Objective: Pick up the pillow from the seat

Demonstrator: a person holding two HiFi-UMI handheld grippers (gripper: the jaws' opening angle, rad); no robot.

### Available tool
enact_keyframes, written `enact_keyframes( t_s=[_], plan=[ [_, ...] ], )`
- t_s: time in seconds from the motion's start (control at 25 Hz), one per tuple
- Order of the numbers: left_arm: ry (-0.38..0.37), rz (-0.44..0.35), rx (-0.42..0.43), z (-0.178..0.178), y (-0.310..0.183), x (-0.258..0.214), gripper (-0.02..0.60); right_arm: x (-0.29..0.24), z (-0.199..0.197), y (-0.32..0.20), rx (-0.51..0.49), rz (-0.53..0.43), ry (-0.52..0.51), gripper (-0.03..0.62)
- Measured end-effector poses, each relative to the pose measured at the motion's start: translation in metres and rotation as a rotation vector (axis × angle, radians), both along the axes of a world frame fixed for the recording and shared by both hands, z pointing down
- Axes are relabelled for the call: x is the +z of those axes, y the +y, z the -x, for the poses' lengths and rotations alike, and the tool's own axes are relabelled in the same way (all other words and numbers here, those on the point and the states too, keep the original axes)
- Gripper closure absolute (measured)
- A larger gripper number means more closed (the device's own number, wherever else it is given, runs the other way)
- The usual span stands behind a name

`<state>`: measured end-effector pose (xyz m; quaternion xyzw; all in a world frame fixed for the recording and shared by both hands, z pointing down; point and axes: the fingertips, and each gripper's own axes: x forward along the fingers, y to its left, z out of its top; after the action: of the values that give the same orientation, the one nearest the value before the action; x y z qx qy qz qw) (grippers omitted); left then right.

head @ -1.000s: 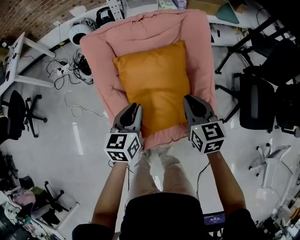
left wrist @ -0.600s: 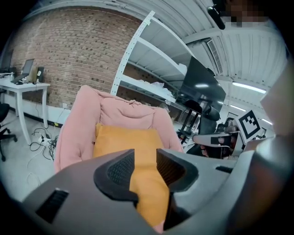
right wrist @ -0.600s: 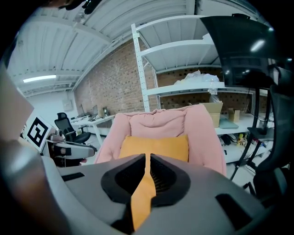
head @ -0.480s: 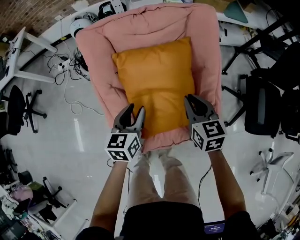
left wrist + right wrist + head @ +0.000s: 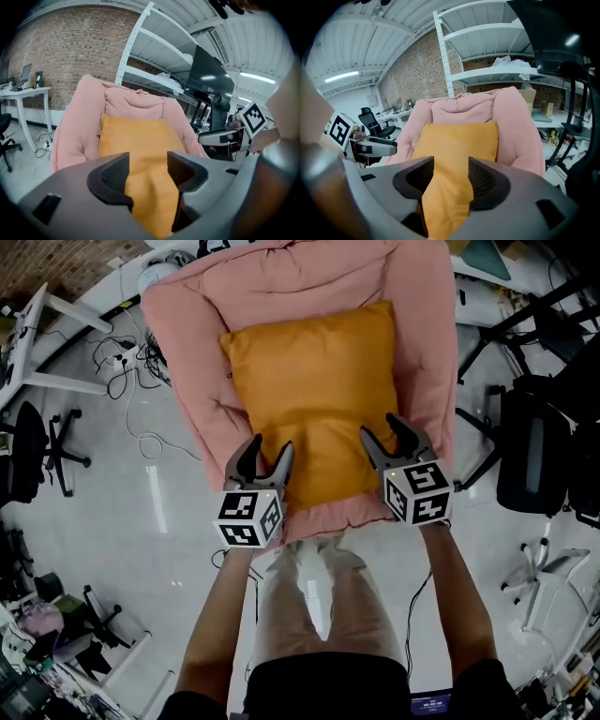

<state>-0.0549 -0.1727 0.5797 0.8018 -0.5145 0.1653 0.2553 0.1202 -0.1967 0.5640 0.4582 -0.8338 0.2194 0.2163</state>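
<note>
L gripper (image 5: 264,448): jaws opening, partway apart, pads not biting. The pillow (image 5: 309,381) lies flat on the pink seat (image 5: 187,362), its near edge between both jaw pairs. R gripper (image 5: 391,427): same, opening. Risk: if you lift before re-closing, fabric slips out and the pillow stays put.

The room is bright all over, and shadows are soft. White glare streaks shine on the glossy floor (image 5: 103,521). A long ceiling lamp (image 5: 344,76) glows. All 3 views bend round at the edges and go dark in the corners. Close to the camera, the pillow (image 5: 150,201) looks blurry.
</note>
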Motion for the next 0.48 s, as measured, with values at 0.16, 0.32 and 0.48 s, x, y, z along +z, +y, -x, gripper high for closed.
enact_keyframes(
  t_s=[0.16, 0.32, 0.48],
  plan=[
    [-0.004, 0.039, -0.014, 0.004, -0.007, 0.022, 0.285, 0.021, -0.006, -0.008, 0.003, 0.036, 0.017, 0.335],
    [-0.005, 0.078, -0.022, 0.009, -0.01, 0.042, 0.253, 0.041, -0.01, -0.013, 0.003, 0.065, 0.027, 0.308],
    [0.019, 0.083, -0.038, 0.013, -0.016, 0.055, 0.219, 0.059, -0.01, -0.018, 0.002, 0.083, 0.055, 0.26]
  ],
)
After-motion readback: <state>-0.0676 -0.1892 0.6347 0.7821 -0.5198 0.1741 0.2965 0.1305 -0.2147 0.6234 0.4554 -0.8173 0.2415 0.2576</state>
